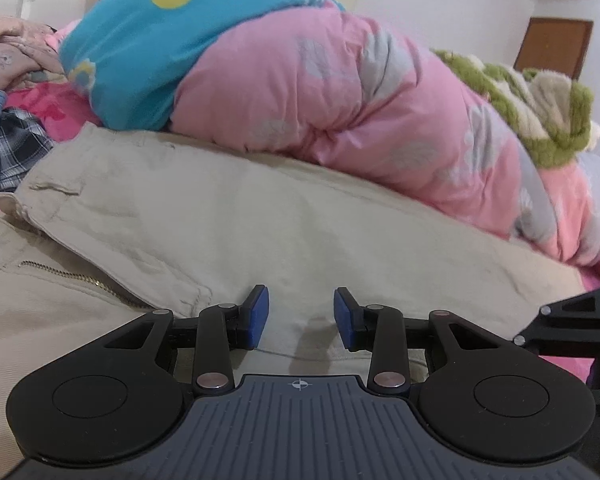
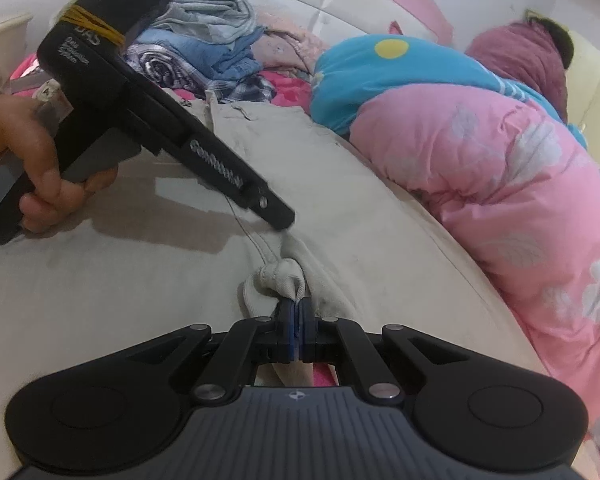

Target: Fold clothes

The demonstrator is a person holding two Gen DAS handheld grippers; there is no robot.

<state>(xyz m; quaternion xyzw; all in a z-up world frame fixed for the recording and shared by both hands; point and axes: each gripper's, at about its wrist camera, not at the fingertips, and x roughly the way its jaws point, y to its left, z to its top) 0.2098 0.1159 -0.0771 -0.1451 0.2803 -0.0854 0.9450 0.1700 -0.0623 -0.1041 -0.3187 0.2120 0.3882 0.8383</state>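
The beige trousers [image 2: 340,184] are soft, floppy cotton; the right gripper [image 2: 299,312] pinches a bunched hem; the left gripper [image 1: 301,316], part open, holds nothing.

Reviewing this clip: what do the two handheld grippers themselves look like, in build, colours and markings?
Both are alike: black linkage arms with silver pivot pins, blue finger pads, two round black discs flanking a ribbed grey plate with a small white crosshair mark. In the right wrist view, the left gripper shows a long black body with white lettering, blurred, and yellow rubber bands wound near its rear. No sleeve is clearly visible.
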